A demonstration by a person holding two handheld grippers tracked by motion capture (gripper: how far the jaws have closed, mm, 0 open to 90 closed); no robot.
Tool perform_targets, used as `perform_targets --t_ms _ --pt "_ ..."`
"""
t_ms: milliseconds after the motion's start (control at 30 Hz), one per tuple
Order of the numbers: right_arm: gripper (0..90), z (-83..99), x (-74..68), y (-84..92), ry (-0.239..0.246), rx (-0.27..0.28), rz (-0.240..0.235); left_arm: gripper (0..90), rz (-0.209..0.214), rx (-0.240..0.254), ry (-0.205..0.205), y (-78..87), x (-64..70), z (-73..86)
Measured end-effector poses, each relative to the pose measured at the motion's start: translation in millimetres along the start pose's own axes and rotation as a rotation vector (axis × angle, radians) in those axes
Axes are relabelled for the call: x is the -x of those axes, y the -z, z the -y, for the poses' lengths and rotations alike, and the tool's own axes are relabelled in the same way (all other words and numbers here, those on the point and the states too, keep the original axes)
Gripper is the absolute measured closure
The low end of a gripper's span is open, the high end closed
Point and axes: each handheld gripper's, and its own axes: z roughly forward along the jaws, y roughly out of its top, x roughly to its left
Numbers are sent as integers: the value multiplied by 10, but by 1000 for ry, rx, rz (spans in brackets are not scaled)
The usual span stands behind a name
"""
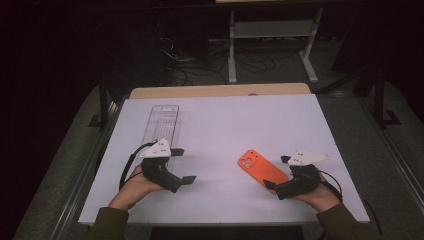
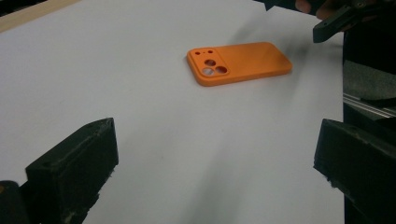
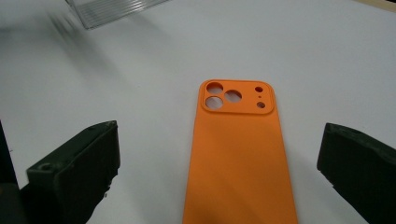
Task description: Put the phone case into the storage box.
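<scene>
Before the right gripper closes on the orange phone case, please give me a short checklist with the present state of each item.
1. Right gripper open: ok, its fingers stand wide apart.
2. Orange phone case between the right fingers: ok in the right gripper view, it runs up the middle of the gap.
3. Case flat on the white table, camera holes up: ok.
4. Fingers low enough to catch the case edges: cannot tell.
5. Left gripper away from the case: ok, it is open beside the clear plastic tray.
6. Nothing else lying against the case: ok.
</scene>
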Motion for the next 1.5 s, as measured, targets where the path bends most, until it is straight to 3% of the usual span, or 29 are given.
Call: perform_targets --t_ms 700,900,1367,1500 --pt "0 -42 85 -13 -15 -8 8 0 59 -53 -54 -419 128 -95" --pt "0 -68 138 -16 -23 -9 15 0 72 -73 -50 -506 173 -60" --pt "0 -162 248 13 -48 0 27 0 66 -88 -62 -572 174 9" --pt "0 -216 293 9 -45 -2 28 0 67 -72 -45 -585 194 19"
